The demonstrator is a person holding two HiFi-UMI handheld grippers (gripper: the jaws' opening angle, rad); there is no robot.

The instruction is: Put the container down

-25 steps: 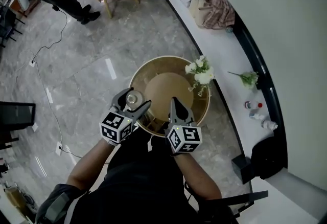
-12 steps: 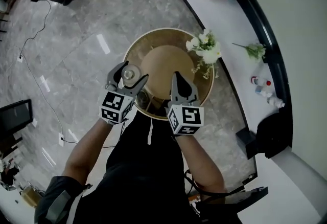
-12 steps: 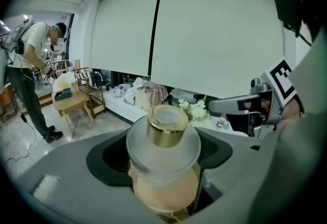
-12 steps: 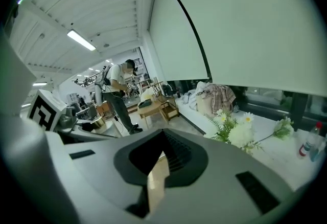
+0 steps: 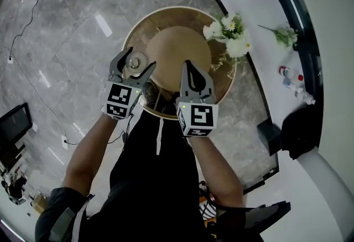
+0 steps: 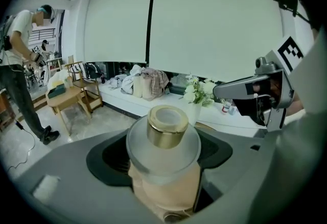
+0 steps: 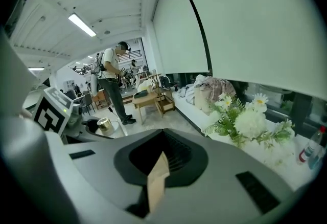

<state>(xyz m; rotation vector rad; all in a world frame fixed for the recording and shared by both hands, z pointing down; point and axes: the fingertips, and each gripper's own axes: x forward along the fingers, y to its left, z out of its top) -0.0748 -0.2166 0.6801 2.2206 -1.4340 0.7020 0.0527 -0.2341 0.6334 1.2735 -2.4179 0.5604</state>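
Observation:
A frosted glass container [image 5: 134, 62] with a gold lid sits between the jaws of my left gripper [image 5: 133, 65], which is shut on it over the left part of the round gold-rimmed table [image 5: 224, 94]. In the left gripper view the container [image 6: 163, 141] fills the gap between the jaws, upright, with the tan table surface under it. My right gripper [image 5: 191, 72] hovers over the table's near edge, shut, with nothing in it. From the right gripper view the left gripper and the gold lid [image 7: 106, 125] appear at the left.
A vase of white flowers [image 5: 229, 36] stands on the table's right side. Beyond it a white ledge [image 5: 260, 14] carries a green sprig [image 5: 285, 33] and small bottles [image 5: 290, 76]. A person [image 6: 20, 64] stands by a wooden side table [image 6: 64, 97].
Both grippers have moved forward over the table, with the container still held in the left one. The head view has tilted, so the table sits higher in the frame.

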